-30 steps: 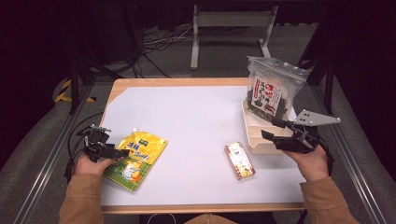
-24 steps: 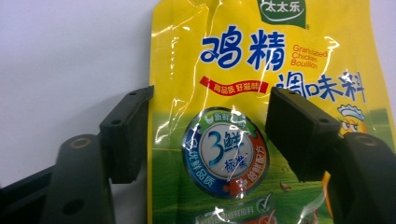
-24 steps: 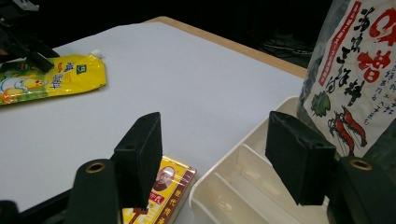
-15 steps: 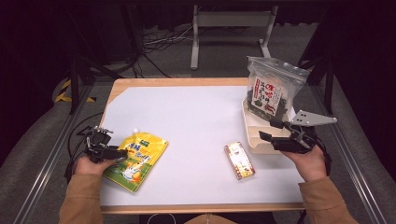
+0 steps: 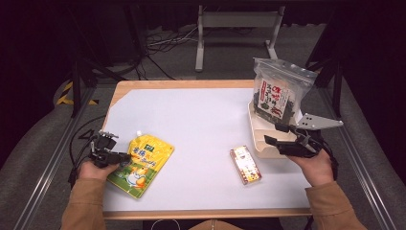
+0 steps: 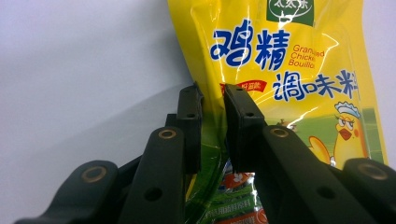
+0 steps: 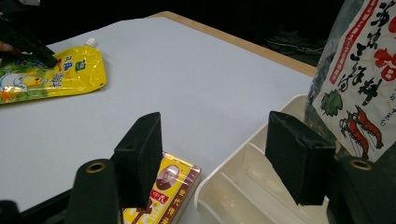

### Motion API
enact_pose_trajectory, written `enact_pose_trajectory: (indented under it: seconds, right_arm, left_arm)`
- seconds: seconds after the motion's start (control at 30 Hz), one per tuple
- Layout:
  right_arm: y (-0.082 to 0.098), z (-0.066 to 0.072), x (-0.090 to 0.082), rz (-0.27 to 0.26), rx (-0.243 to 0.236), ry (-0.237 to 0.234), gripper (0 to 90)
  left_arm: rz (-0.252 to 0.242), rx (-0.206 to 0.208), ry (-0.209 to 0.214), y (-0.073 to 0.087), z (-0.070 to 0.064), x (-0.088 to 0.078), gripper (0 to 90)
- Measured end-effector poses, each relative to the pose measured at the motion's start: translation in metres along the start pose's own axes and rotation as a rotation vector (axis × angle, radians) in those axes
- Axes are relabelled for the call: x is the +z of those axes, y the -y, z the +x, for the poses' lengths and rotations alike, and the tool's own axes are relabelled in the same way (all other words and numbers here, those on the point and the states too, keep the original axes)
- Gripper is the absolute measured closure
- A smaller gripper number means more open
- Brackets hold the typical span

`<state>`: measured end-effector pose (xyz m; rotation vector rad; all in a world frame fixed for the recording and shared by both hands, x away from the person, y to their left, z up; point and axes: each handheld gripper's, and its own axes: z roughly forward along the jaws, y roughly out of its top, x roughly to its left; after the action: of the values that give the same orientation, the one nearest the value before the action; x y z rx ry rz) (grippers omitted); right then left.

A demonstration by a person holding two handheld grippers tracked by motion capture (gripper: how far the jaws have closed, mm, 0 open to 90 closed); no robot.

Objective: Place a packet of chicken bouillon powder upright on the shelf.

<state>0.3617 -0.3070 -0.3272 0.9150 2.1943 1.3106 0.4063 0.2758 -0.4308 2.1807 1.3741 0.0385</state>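
Your left gripper [image 6: 212, 116] has just been closing its jaws, and they now pinch the edge of the yellow pouch [image 6: 285, 70], which lies flat on the white tabletop [image 5: 206, 124] and stretches away beyond the jaw tips. Your right gripper [image 7: 215, 154] hangs with jaws wide apart and nothing between them: below its left jaw lies a small red and yellow packet [image 7: 163, 191], below its right jaw sits the cream tray [image 7: 243, 186], with a seaweed bag [image 7: 359, 93] standing just past it.
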Motion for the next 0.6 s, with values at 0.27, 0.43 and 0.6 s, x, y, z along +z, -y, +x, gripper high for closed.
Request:
enact_pose_trajectory:
  seconds: [0.27, 0.43, 0.6]
  right_arm:
    - [0.000, -0.001, -0.001, -0.001, 0.001, 0.001, 36.8]
    - [0.000, 0.000, -0.001, -0.004, 0.000, 0.002, 37.0]
    - [0.000, 0.000, -0.001, -0.002, 0.001, 0.002, 37.2]
  left_arm:
    - [-0.065, 0.037, 0.018, -0.003, -0.008, -0.018, 80.2]
    - [-0.113, 0.073, 0.031, -0.004, -0.016, -0.030, 80.7]
    - [-0.176, 0.117, 0.047, -0.006, -0.028, -0.046, 81.1]
